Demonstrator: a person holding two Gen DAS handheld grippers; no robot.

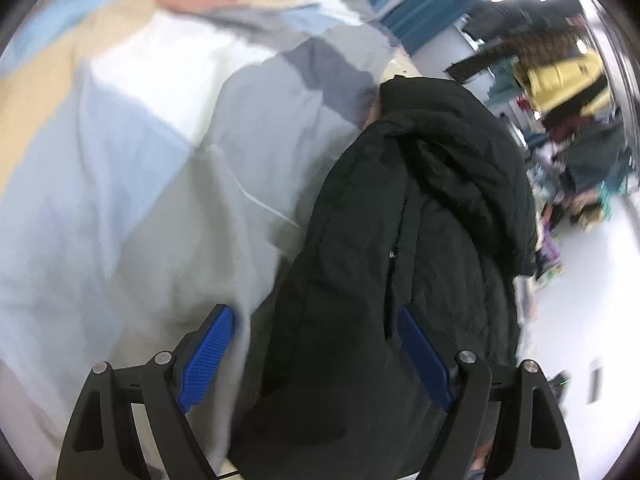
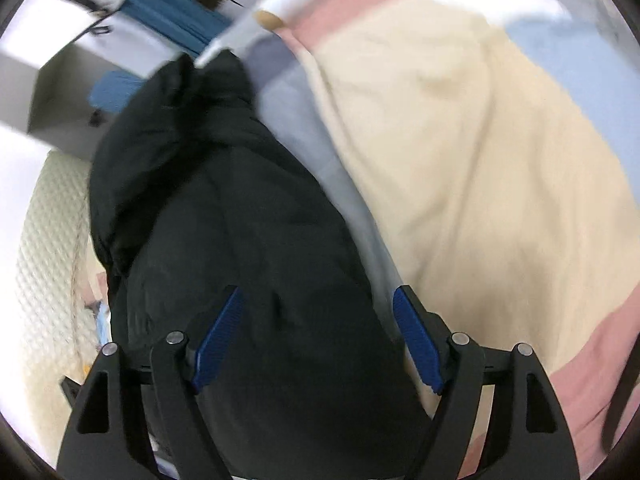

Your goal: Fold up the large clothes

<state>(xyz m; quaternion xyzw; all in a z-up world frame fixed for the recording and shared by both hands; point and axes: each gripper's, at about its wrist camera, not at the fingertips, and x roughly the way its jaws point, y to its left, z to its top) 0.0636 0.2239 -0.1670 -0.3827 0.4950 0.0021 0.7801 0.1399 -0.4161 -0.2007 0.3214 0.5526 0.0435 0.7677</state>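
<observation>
Left tool (image 1: 314, 354): we see its blue pads spread wide, gripping nothing, poised over the coat's edge.
Right tool (image 2: 318, 338): jaws apart too, empty, above the coat.
Coat (image 1: 400, 220): black and padded, we find it bunched in a heap on the bed (both views are blurred).
Bed cover (image 2: 460, 160): colour blocks of cream, pale blue, pink and grey, under the coat.
Floor (image 1: 580, 300): pale, beside the bed.
</observation>
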